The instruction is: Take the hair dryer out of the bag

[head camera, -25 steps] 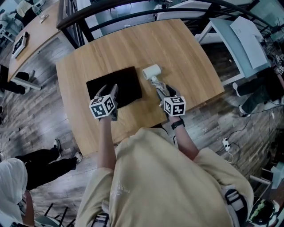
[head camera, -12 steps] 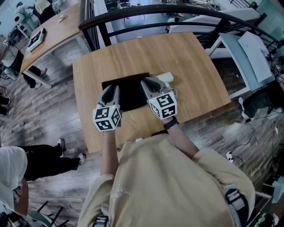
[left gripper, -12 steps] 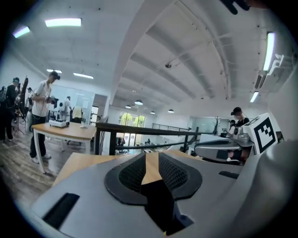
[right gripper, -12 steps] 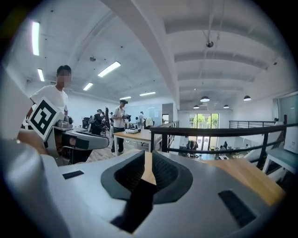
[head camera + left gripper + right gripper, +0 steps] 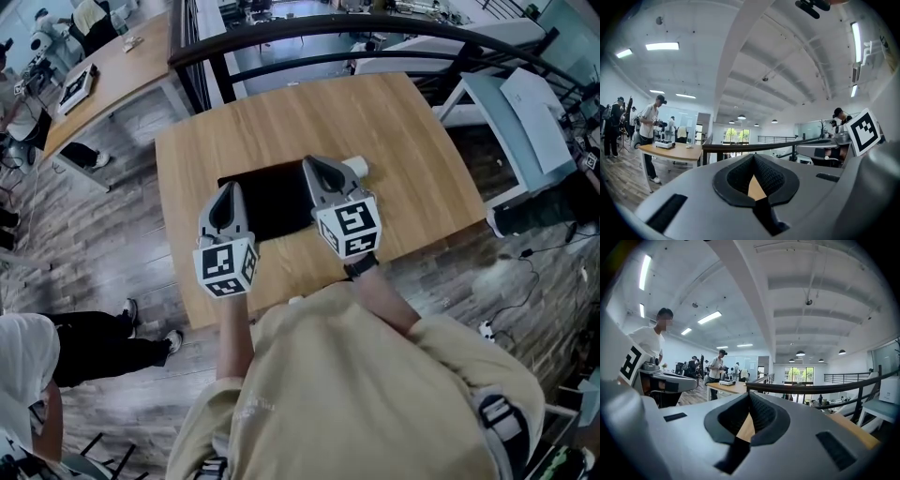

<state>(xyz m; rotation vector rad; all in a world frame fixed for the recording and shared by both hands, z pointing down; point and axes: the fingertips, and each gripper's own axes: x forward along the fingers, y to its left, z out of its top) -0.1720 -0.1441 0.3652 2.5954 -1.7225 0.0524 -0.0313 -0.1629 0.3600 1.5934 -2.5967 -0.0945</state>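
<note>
Only in head view: bag [image 5: 272,195], hair dryer [image 5: 357,167].

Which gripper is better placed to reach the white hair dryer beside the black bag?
Right. The right gripper hangs beside the hair dryer at the right edge of the bag; the left gripper is at its left end. Both are shut, empty.

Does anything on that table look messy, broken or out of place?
Nothing stands out. The black bag lies flat on the wooden table, the white hair dryer beside it. The left hand-held gripper and the right hand-held gripper are shut, empty.
</note>
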